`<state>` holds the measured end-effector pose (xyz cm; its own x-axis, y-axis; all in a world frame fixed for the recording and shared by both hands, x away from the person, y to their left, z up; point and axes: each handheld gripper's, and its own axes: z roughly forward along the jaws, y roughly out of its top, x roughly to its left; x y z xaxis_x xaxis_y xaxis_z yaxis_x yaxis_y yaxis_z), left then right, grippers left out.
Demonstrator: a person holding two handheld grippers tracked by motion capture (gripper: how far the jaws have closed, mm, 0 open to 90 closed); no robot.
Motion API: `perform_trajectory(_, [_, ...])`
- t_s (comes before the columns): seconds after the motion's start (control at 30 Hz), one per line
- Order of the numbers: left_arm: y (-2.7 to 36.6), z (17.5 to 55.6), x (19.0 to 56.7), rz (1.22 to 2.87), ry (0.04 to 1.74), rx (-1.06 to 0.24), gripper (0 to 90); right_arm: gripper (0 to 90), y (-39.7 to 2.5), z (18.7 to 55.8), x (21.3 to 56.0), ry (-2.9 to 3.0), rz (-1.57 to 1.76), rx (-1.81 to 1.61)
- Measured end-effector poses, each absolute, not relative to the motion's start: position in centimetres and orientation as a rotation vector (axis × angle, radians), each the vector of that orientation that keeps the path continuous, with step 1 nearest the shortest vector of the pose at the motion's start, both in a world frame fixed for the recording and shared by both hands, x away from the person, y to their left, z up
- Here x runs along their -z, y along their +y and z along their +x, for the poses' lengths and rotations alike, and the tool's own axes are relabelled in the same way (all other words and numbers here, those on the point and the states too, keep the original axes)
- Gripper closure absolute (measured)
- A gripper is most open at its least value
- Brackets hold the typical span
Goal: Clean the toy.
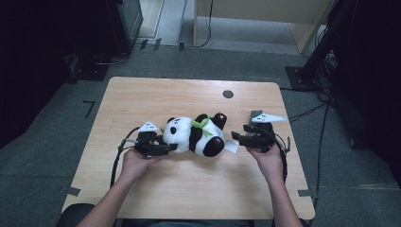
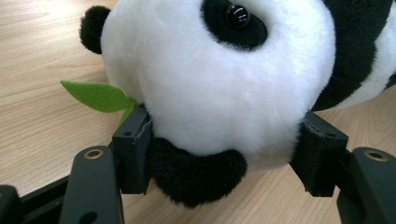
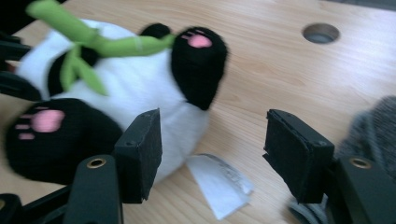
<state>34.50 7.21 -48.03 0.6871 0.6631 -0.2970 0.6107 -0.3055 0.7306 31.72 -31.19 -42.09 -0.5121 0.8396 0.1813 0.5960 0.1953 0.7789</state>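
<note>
A black and white plush panda [image 1: 196, 135] lies on its side in the middle of the wooden table [image 1: 165, 94], with a green bamboo stem [image 1: 202, 124] on its chest. My left gripper [image 1: 166, 142] is shut on the panda's head [image 2: 219, 79], one pad pressing each side, and a green felt leaf [image 2: 95, 95] sticks out beside the left pad. My right gripper [image 1: 235, 137] stands open just off the panda's rear end [image 3: 140, 88]. The toy's white tag [image 3: 219, 184] lies on the table between its jaws, and the pink-padded feet [image 3: 44, 121] are close by.
A round cable hole [image 1: 228, 94] sits in the table behind the panda. Bare wood surrounds the toy on every side. Off the table are grey carpet, black stands and cables at the right [image 1: 326, 66], and furniture at the back.
</note>
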Motion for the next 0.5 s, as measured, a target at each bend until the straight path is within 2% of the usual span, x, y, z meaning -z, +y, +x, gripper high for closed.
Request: perform_trajectory(0.5, [7.1, 34.5, 48.0, 2.007, 0.987, -0.075, 33.3, 34.6, -26.2, 29.2, 40.1, 2.263, 1.157, -1.334])
